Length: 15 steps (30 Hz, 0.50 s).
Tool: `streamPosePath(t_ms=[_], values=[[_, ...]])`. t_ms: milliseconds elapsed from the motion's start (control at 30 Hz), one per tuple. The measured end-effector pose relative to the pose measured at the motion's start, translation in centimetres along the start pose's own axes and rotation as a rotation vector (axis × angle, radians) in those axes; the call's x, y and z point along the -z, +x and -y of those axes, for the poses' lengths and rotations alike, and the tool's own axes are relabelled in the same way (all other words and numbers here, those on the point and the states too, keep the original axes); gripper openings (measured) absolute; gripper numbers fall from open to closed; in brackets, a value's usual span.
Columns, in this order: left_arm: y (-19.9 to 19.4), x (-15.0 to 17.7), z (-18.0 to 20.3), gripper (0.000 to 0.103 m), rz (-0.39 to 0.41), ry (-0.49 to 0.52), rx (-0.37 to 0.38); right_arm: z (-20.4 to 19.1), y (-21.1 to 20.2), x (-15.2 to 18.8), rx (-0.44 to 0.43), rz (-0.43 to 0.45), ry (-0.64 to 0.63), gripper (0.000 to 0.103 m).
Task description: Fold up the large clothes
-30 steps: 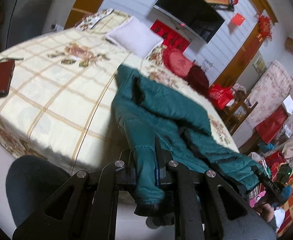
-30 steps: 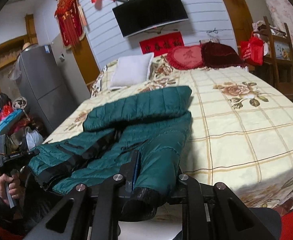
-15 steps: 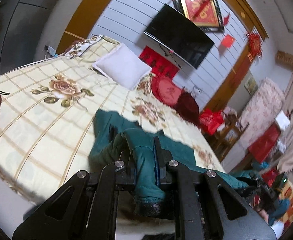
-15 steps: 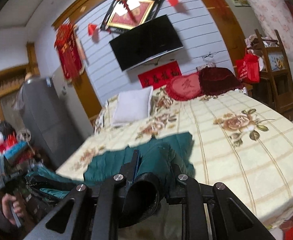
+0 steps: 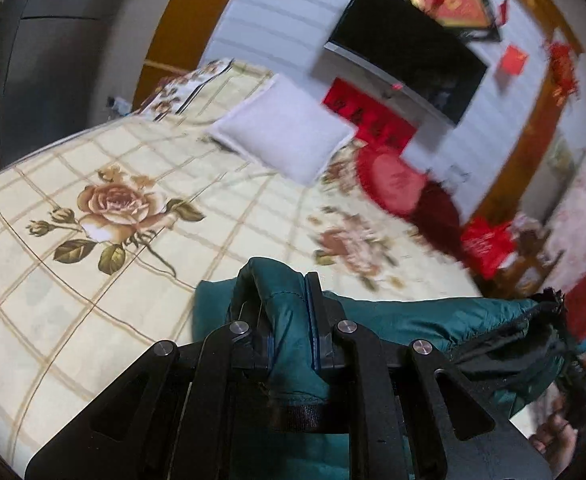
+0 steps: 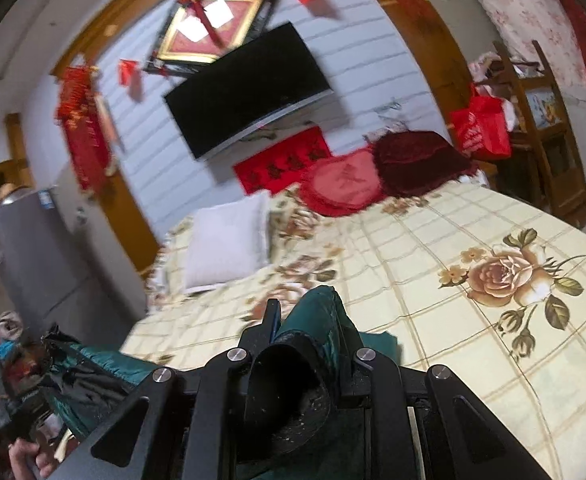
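L gripper (image 5: 291,320) is clenching one green cuff, R gripper (image 6: 307,344) is gripping the other cuff, both tight on the jacket (image 5: 405,320). Vs a sec ago, both are carrying the sleeves up and fwd over the bed (image 5: 93,280), so the jacket, then spread flat, is now bunching under the grippers. Prob the fold is underway; sleeves need laying across the body next.

Both wrist cameras look low across the bed (image 5: 73,300) (shared) toward the television (image 6: 249,92).
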<state>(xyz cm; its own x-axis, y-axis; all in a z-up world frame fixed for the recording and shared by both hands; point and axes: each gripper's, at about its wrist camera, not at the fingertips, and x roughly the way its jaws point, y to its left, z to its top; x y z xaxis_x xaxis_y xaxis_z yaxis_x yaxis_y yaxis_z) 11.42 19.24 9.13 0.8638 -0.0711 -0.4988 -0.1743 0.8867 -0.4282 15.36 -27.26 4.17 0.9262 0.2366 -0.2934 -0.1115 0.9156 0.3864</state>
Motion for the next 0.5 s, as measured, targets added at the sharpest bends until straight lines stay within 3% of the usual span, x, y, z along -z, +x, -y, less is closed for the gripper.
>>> streamPosePath(t_ms=[167, 400, 500], values=[[6.5, 1.8, -1.6, 0.011, -0.026, -0.012, -0.079, 1.2, 6.6, 1.8, 0.102, -0.056, -0.018, 0.018], [10.6, 2.0, -2.2, 0.013, -0.053, -0.047, -0.084, 3.2, 11.7, 3.4, 0.119, -0.089, -0.006, 0.018], [11.5, 2.6, -2.6, 0.014, -0.094, -0.058, -0.076, 4.1, 12.9, 4.2, 0.116, -0.145, 0.022, 0.028]])
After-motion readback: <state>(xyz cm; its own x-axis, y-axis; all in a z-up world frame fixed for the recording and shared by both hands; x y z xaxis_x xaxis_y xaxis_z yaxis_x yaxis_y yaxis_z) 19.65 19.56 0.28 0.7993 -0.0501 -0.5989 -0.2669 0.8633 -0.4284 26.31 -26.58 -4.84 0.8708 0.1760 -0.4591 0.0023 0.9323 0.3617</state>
